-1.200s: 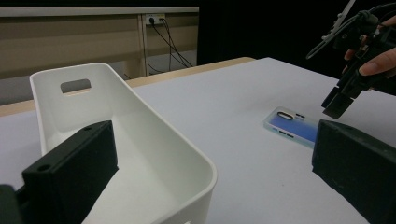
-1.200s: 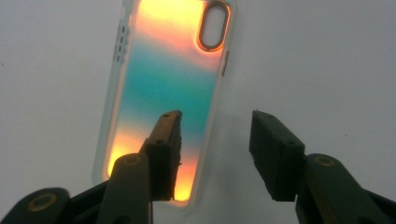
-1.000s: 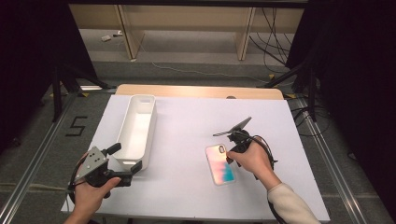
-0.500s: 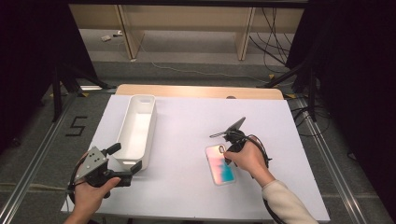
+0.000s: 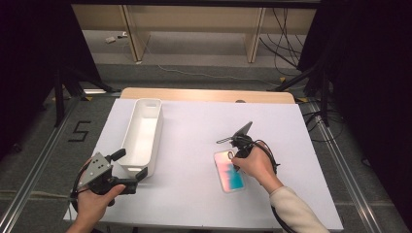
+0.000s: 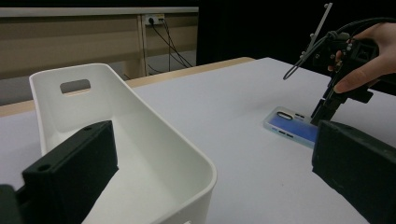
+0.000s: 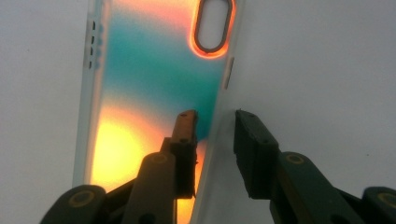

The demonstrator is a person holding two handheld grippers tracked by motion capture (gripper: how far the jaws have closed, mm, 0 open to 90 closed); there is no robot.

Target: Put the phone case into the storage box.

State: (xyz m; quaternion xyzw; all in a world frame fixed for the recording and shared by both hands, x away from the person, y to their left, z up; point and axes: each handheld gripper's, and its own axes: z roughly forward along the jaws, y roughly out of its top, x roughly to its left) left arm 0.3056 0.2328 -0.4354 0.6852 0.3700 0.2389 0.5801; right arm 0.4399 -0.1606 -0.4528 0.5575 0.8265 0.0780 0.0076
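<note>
A phone case (image 5: 229, 178) with an orange and teal sheen lies flat on the white table, right of centre. My right gripper (image 5: 233, 158) points down at its far end. In the right gripper view (image 7: 215, 116) the jaws straddle the long edge of the case (image 7: 154, 60), one over the case and one over bare table. They have just been closing, and a gap still shows on both sides of the edge. My left gripper (image 5: 130, 165) is held open at the near end of a white bin (image 5: 156, 141), with its jaws wide apart and nothing between them.
The long white bin (image 6: 154, 126) is empty and runs front to back on the left half of the table (image 5: 194, 126). The left gripper view shows the case (image 6: 287, 126) beyond the bin, with the right gripper (image 6: 327, 109) over it. Cables and wooden shelving lie beyond the table's far edge.
The right hand has shifted slightly left over the phone case. The left hand and the bin have not moved.
</note>
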